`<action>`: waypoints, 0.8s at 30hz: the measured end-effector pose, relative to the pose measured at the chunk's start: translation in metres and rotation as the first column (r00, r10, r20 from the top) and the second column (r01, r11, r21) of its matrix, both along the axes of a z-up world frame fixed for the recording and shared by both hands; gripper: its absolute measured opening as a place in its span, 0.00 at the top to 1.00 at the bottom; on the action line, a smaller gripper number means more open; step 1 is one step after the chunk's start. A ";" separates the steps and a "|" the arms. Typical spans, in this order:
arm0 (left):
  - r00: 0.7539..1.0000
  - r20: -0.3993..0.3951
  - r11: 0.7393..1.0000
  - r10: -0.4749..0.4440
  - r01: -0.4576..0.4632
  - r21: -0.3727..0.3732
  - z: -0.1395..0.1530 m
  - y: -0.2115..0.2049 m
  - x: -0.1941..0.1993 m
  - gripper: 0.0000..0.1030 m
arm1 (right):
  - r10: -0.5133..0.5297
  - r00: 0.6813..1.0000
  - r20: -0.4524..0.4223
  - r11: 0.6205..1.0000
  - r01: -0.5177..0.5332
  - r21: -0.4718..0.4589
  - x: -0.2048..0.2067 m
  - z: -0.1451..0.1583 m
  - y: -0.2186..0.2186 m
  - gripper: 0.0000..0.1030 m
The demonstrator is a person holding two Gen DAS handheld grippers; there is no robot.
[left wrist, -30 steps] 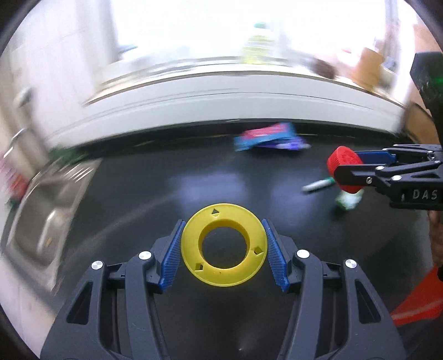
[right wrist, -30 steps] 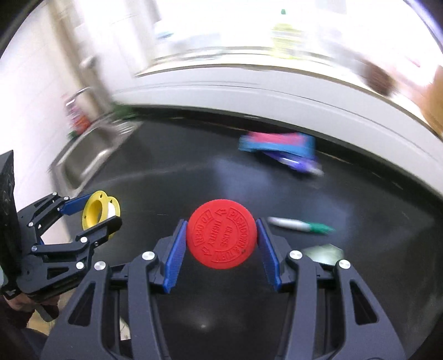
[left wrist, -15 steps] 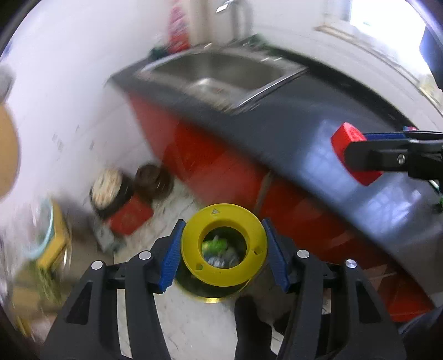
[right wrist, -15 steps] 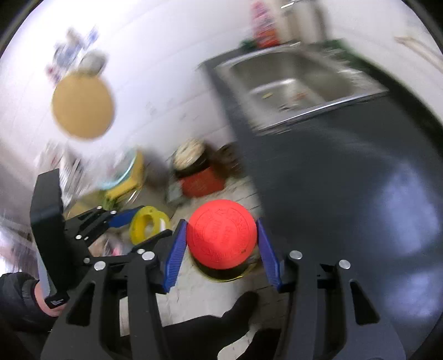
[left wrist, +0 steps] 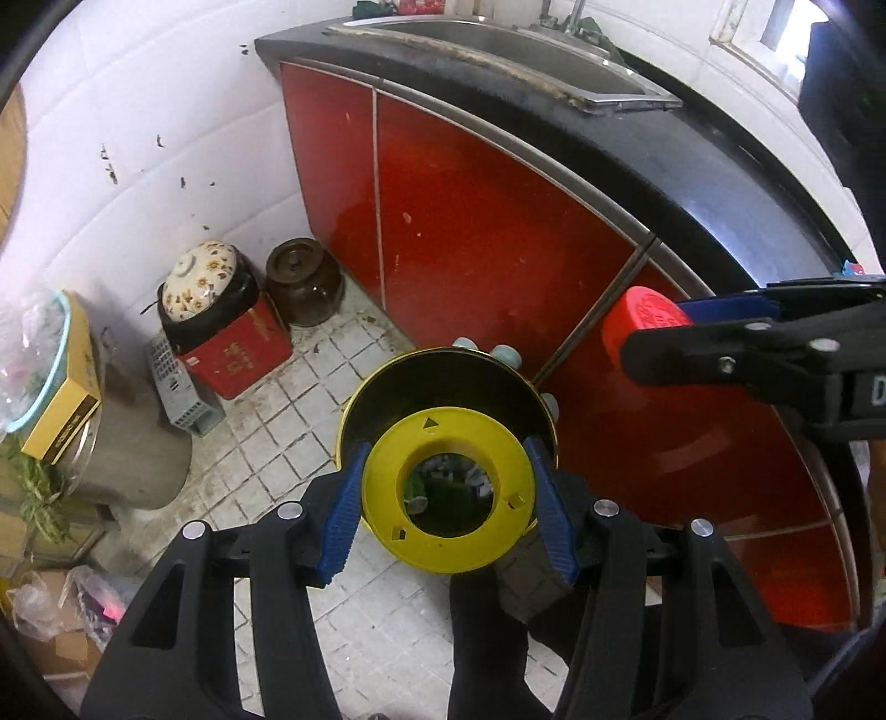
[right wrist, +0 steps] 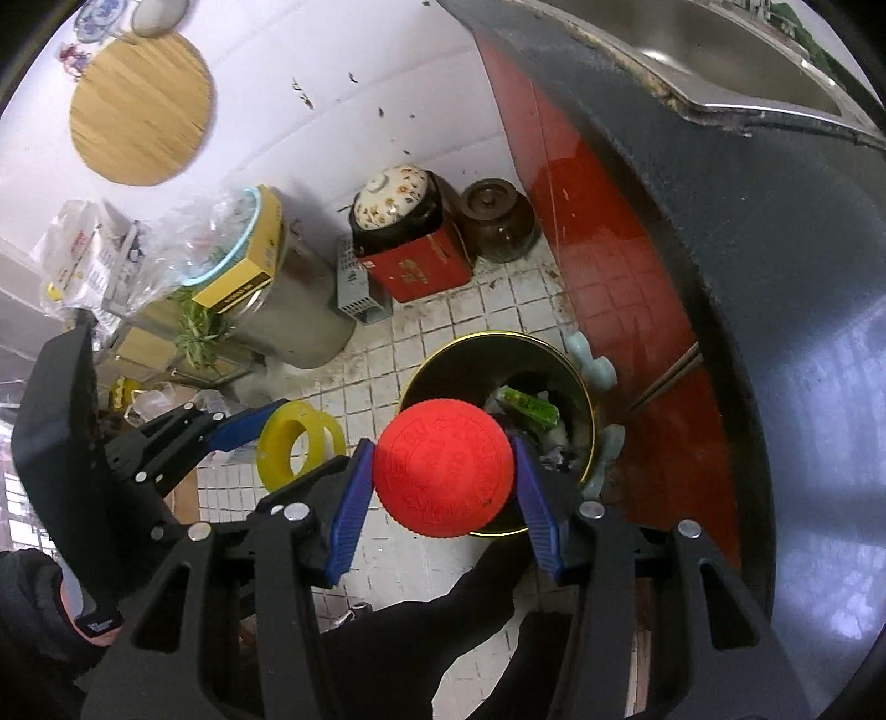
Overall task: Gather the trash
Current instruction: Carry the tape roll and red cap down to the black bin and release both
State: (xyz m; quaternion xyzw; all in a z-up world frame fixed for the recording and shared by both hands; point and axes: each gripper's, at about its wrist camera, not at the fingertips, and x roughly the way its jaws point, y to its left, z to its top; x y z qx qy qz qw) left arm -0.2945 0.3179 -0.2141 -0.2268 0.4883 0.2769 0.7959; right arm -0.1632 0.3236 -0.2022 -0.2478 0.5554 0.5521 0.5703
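My left gripper (left wrist: 447, 495) is shut on a yellow plastic ring (left wrist: 446, 533), its blue pads pressing both sides. It hangs over a round gold-rimmed bin (left wrist: 387, 382) on the tiled floor; trash shows through the ring's hole. My right gripper (right wrist: 441, 482) is shut on a red round cap (right wrist: 443, 468) above the same bin (right wrist: 476, 346), where a green wrapper (right wrist: 527, 405) lies inside. In the left wrist view the right gripper (left wrist: 653, 327) and red cap (left wrist: 642, 321) come in from the right. In the right wrist view the left gripper (right wrist: 277, 437) and yellow ring (right wrist: 299, 446) are at the left.
Red cabinet doors (left wrist: 470, 221) under a dark counter (left wrist: 720, 177) with a steel sink (left wrist: 498, 33) stand right beside the bin. On the floor are a floral-lidded pot on a red box (left wrist: 221, 332), a brown jar (left wrist: 303, 279) and a grey pot (right wrist: 299, 315). A person's dark-clothed leg (right wrist: 421, 637) is below.
Both grippers swung from above the counter, away from the wrappers and marker, down to the floor bin. They still hold the yellow ring and the red cap.
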 end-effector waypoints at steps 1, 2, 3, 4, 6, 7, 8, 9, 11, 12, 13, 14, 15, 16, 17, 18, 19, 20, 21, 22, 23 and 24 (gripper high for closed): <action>1.000 0.001 1.000 -0.004 0.004 -0.002 -0.002 0.003 0.000 0.47 | -0.004 1.000 0.004 1.000 0.004 -0.003 0.000 -0.001 0.002 0.51; 1.000 0.003 1.000 -0.007 0.007 -0.003 -0.002 0.004 0.000 0.47 | -0.006 1.000 0.006 1.000 0.006 -0.003 0.000 -0.001 0.005 0.51; 1.000 0.009 1.000 -0.014 0.014 -0.005 -0.003 0.005 0.000 0.47 | -0.006 1.000 0.009 1.000 0.006 -0.001 0.000 0.000 0.008 0.51; 1.000 0.012 1.000 -0.019 0.019 -0.005 -0.003 0.008 0.001 0.47 | -0.005 1.000 0.009 1.000 0.005 0.000 -0.002 0.000 0.011 0.51; 1.000 0.010 0.999 -0.029 0.029 -0.016 -0.006 0.011 0.003 0.46 | -0.005 1.000 0.006 1.000 0.005 -0.007 -0.003 0.000 0.016 0.51; 0.999 0.006 0.999 -0.031 0.031 -0.017 -0.006 0.013 0.005 0.37 | -0.004 1.000 0.003 1.000 0.004 -0.010 -0.002 0.000 0.017 0.47; 1.000 -0.002 1.000 -0.026 0.026 -0.005 -0.006 0.014 0.005 0.26 | -0.006 1.000 0.007 1.000 0.006 -0.012 -0.002 0.000 0.018 0.45; 1.000 0.000 1.000 -0.023 0.023 0.008 -0.005 0.013 0.003 0.24 | -0.007 1.000 0.012 1.000 0.007 -0.011 -0.002 0.001 0.018 0.41; 1.000 0.009 1.000 -0.021 0.021 0.004 -0.003 0.016 0.003 0.24 | -0.008 1.000 0.008 1.000 0.008 -0.011 0.000 0.002 0.017 0.40; 1.000 0.009 1.000 -0.021 0.021 0.005 -0.002 0.017 0.003 0.24 | -0.012 1.000 0.007 1.000 0.012 -0.010 0.001 0.002 0.016 0.38; 1.000 0.010 1.000 -0.024 0.024 0.007 -0.001 0.018 0.004 0.24 | -0.017 1.000 0.011 1.000 0.017 -0.007 0.003 0.004 0.013 0.38; 1.000 0.007 0.999 -0.031 0.031 0.011 0.000 0.017 0.004 0.24 | -0.021 1.000 0.013 1.000 0.021 -0.003 0.004 0.005 0.012 0.38; 0.999 0.003 0.999 -0.036 0.036 0.016 0.000 0.017 0.005 0.24 | -0.025 1.000 0.014 1.000 0.025 0.000 0.005 0.007 0.011 0.38; 0.999 0.002 0.999 -0.041 0.041 0.021 0.002 0.017 0.006 0.24 | -0.032 0.999 0.018 0.999 0.032 0.006 0.007 0.011 0.008 0.38; 0.999 0.005 0.998 -0.052 0.051 0.029 0.006 0.015 0.008 0.24 | -0.043 0.999 0.020 0.999 0.042 0.015 0.010 0.016 0.003 0.38; 0.998 0.007 0.998 -0.059 0.058 0.037 0.010 0.014 0.010 0.24 | -0.058 0.998 0.023 0.998 0.057 0.023 0.014 0.022 -0.002 0.38; 0.997 0.010 0.996 -0.070 0.070 0.048 0.016 0.013 0.013 0.24 | -0.072 0.997 0.026 0.997 0.071 0.030 0.018 0.028 -0.007 0.38; 0.996 0.013 0.995 -0.086 0.085 0.060 0.022 0.011 0.016 0.24 | -0.096 0.995 0.031 0.994 0.095 0.045 0.024 0.037 -0.015 0.38; 0.994 0.017 0.991 -0.111 0.109 0.079 0.031 0.007 0.022 0.24 | -0.127 0.991 0.039 0.990 0.125 0.064 0.031 0.047 -0.025 0.38; 0.991 0.021 0.987 -0.130 0.128 0.093 0.038 0.003 0.027 0.21 | -0.152 0.987 0.046 0.986 0.148 0.078 0.037 0.056 -0.034 0.37; 0.987 0.032 0.982 -0.159 0.155 0.111 0.048 -0.002 0.035 0.20 | -0.186 0.981 0.057 0.979 0.180 0.093 0.045 0.066 -0.045 0.37; 0.981 0.046 0.976 -0.187 0.180 0.122 0.056 -0.007 0.042 0.19 | -0.237 0.969 0.074 0.966 0.228 0.118 0.056 0.081 -0.063 0.36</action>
